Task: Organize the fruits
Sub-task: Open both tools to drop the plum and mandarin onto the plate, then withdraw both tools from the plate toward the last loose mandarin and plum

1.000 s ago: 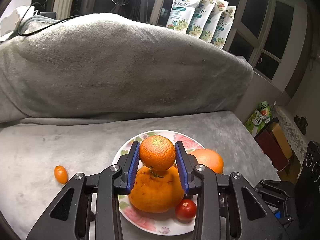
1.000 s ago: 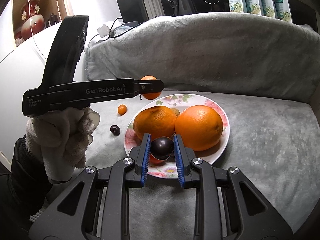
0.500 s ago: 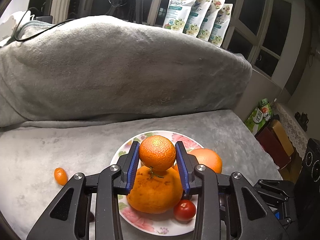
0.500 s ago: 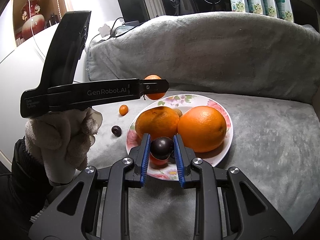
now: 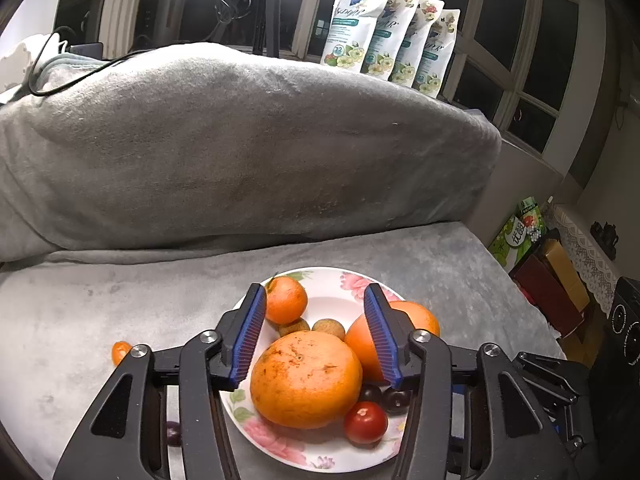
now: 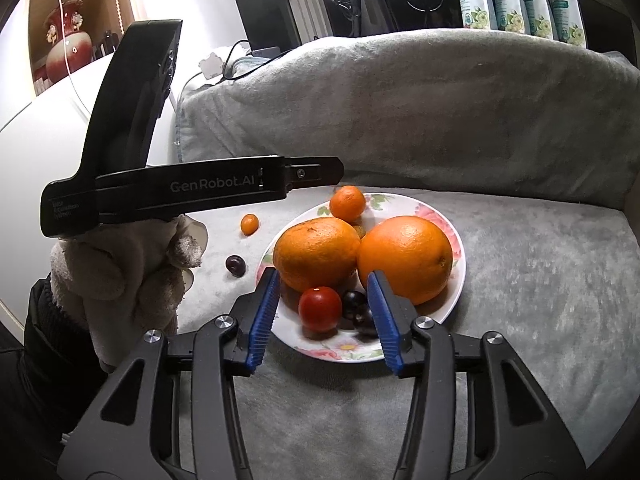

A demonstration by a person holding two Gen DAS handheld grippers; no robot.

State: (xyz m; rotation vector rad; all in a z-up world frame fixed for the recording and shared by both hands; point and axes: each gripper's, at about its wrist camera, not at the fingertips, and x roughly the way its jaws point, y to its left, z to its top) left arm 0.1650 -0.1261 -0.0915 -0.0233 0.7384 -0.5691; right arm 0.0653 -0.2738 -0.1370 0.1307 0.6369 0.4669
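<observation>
both grippers stood over the floral plate (image 6: pixel 456 276) on the grey blanket (image 6: pixel 520 280), each with its jaws spread wide and nothing between the pads. the left gripper (image 5: pixel 316 334) framed the far half of the plate; the right gripper (image 6: pixel 322 312) framed the near edge. on the plate lay a small mandarin (image 6: pixel 347 203) at the far rim, a rough-skinned orange (image 6: pixel 318 252) and a smooth orange (image 6: pixel 406 258) side by side in the middle, a cherry tomato (image 6: pixel 320 308) and dark grapes (image 6: pixel 356 308) at the near rim, and two brown longans (image 5: pixel 328 328) between the mandarin and the oranges. off the plate, to its left, sat a kumquat (image 6: pixel 249 224) and, nearer the camera, a loose dark grape (image 6: pixel 235 266). judged from this layout, the step in hand was to clear the open claws and fetch those two strays. to do it well, the left gripper would need to lift straight up before swinging left, so a pad would not nudge the mandarin. both strays look small and round and would likely roll on the soft blanket; a low, centred approach and a gentle squeeze seem wise, the grape above all.
</observation>
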